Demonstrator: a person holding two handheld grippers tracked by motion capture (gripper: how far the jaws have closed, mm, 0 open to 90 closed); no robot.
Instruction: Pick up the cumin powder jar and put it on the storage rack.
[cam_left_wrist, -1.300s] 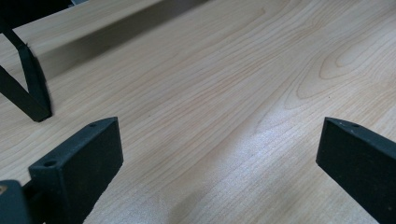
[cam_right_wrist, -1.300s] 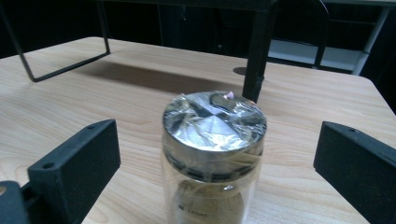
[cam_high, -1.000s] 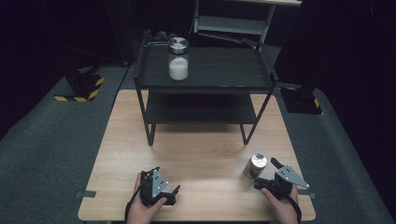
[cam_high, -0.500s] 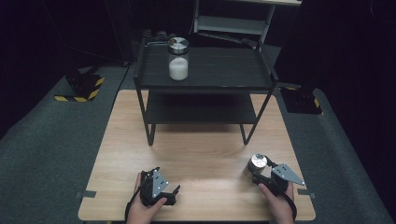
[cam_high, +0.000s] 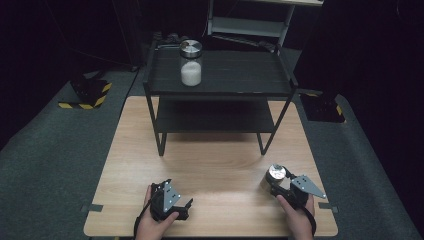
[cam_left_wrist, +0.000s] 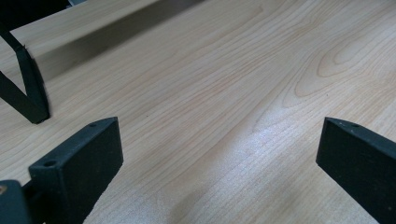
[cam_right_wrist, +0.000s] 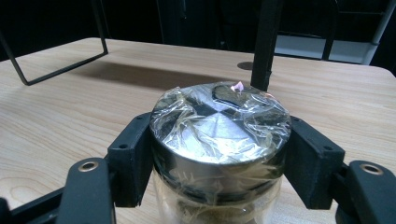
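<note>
Right gripper (cam_right_wrist: 219, 154) jaws have just been closing; the jar (cam_right_wrist: 219, 140) near the table's (cam_high: 210, 165) right front edge is now clamped at its lid. Lifting judged possible. Left gripper (cam_left_wrist: 219, 158) held wide open, nothing between.

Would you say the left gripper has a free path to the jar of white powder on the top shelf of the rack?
Probably yes: the left gripper is open and empty, the jar stands alone near the top shelf's front edge, and nothing lies between.
</note>
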